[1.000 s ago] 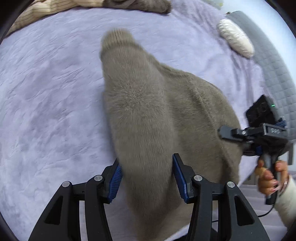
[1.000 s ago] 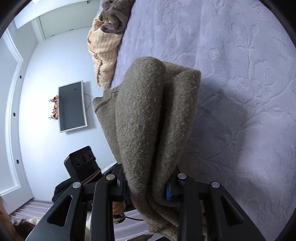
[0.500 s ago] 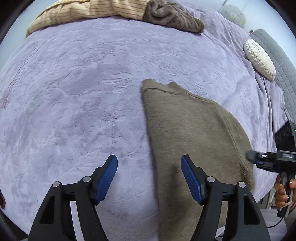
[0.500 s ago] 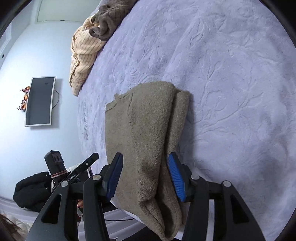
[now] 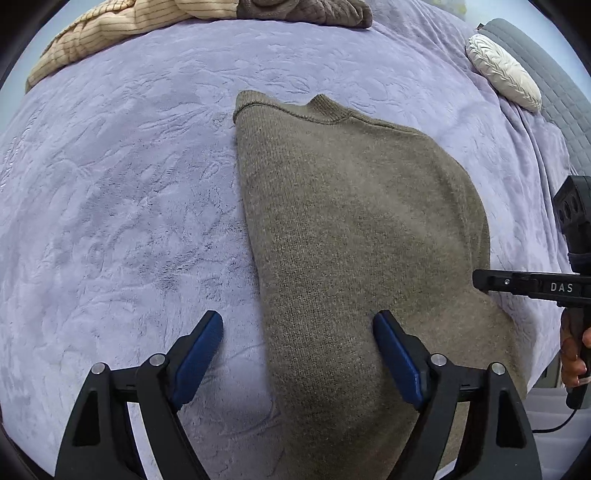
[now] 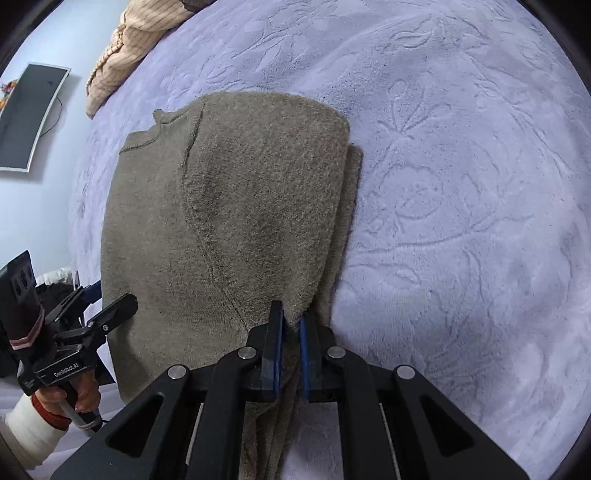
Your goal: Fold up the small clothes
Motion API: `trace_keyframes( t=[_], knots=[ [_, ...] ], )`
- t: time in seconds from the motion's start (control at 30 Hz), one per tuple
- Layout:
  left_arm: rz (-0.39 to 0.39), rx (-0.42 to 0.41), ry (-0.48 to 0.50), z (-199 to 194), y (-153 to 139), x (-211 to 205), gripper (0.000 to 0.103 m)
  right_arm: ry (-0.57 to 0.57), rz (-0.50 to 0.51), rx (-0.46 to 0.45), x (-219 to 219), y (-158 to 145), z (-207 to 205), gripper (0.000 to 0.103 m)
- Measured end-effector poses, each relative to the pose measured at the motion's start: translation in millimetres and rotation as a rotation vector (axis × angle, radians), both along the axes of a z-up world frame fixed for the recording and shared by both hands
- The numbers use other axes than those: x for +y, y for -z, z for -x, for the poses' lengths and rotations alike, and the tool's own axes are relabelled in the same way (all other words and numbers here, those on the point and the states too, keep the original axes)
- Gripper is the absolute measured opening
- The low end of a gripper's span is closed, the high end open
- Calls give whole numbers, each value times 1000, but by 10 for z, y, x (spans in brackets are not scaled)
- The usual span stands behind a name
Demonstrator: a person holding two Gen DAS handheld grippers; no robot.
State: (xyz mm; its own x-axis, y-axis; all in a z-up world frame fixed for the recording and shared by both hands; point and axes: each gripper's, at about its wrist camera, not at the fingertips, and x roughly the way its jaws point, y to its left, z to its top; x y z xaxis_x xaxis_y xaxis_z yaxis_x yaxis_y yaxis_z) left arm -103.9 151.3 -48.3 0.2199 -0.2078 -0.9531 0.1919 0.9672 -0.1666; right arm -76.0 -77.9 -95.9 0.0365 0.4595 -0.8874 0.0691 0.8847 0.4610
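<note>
A taupe knitted sweater (image 5: pixel 351 221) lies folded lengthwise on the lavender bed cover (image 5: pixel 110 203), collar at the far end. My left gripper (image 5: pixel 298 325) hovers over its near left part. Its jaws are opening wide, and the left edge of the sweater lies between the blue pads (image 5: pixel 397 354) untouched. In the right wrist view my right gripper (image 6: pixel 291 317) is shut, pinching the near right edge of the sweater (image 6: pixel 240 203), where stacked layers show. The left gripper (image 6: pixel 107 299) appears there at the lower left, in a hand with a white sleeve.
A beige striped garment (image 5: pixel 110 33) and a brown garment (image 5: pixel 306 9) lie heaped at the far edge of the bed. A white round cushion (image 5: pixel 502 74) rests by the grey quilted headboard (image 5: pixel 561 96). A dark screen (image 6: pixel 29 118) hangs on the wall beyond the bed.
The sweater has gone from hanging between both grippers to lying flat on the bed. My left gripper let it go and spread wide. My right gripper closed onto its right edge.
</note>
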Motion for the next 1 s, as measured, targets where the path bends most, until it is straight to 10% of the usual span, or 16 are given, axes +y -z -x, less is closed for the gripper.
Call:
trace_keyframes(
  t=[0.3, 0.57, 1.0],
  knots=[
    [-3, 5, 9, -4, 6, 27, 85, 162, -106, -25, -324, -198, 424, 15],
    [-11, 7, -7, 5, 16, -45, 85, 21, -44, -152, 240, -710, 472, 15],
    [-8, 64, -22, 146, -36, 0, 85, -156, 215, -101, 701, -153, 666, 4]
  ],
)
